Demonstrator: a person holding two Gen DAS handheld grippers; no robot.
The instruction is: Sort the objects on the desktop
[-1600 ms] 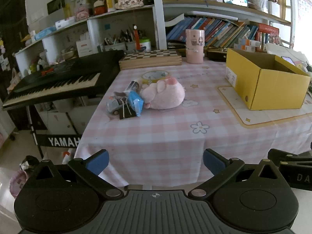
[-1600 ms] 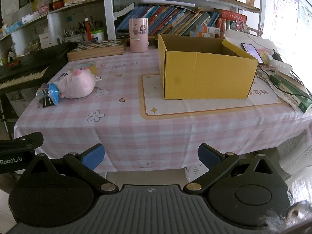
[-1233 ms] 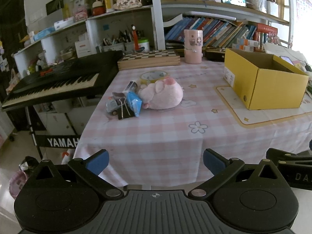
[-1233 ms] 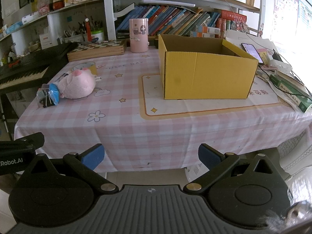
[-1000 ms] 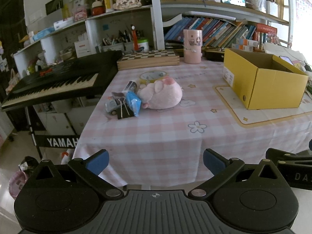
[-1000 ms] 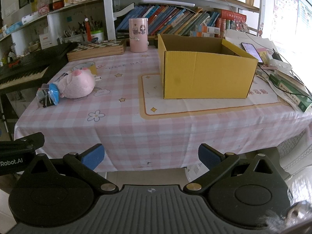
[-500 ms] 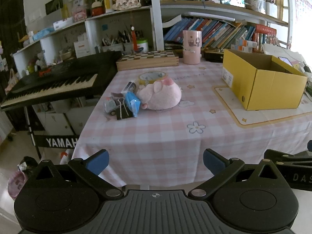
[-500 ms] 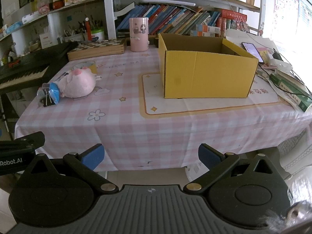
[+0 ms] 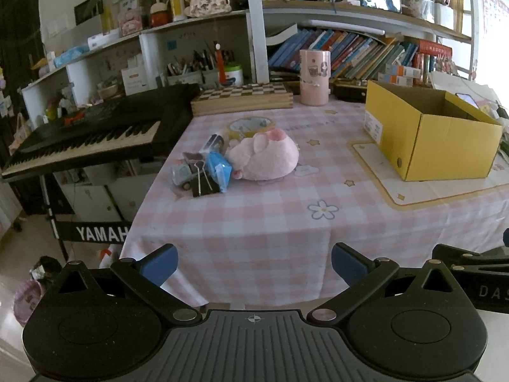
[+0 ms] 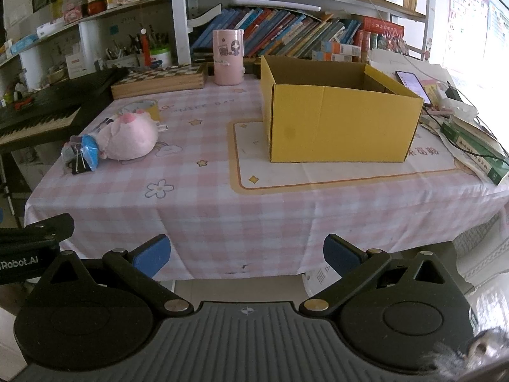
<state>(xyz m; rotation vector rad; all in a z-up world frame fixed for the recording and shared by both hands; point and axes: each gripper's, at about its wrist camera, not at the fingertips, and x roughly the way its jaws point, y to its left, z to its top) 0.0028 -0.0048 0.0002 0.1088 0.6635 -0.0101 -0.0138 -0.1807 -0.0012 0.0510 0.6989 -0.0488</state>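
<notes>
A pink plush pig (image 9: 265, 159) lies on the checked tablecloth (image 9: 261, 222), also in the right wrist view (image 10: 128, 138). Left of it sit a blue packet (image 9: 218, 167), a black binder clip (image 9: 203, 181), a small toy car (image 9: 179, 173) and a tape roll (image 9: 251, 125). An open yellow cardboard box (image 10: 337, 121) stands at the right (image 9: 429, 137). My left gripper (image 9: 254, 262) and right gripper (image 10: 246, 253) are open, empty, and held off the table's front edge.
A pink cup (image 10: 228, 57) and a chessboard box (image 10: 159, 79) stand at the back. A black keyboard (image 9: 95, 133) is left of the table. Books and a phone (image 10: 412, 86) lie at the right edge. Shelves rise behind.
The left gripper has drifted slightly back and up, so the table sits a little lower in its view. The right gripper has barely moved. Both stay open.
</notes>
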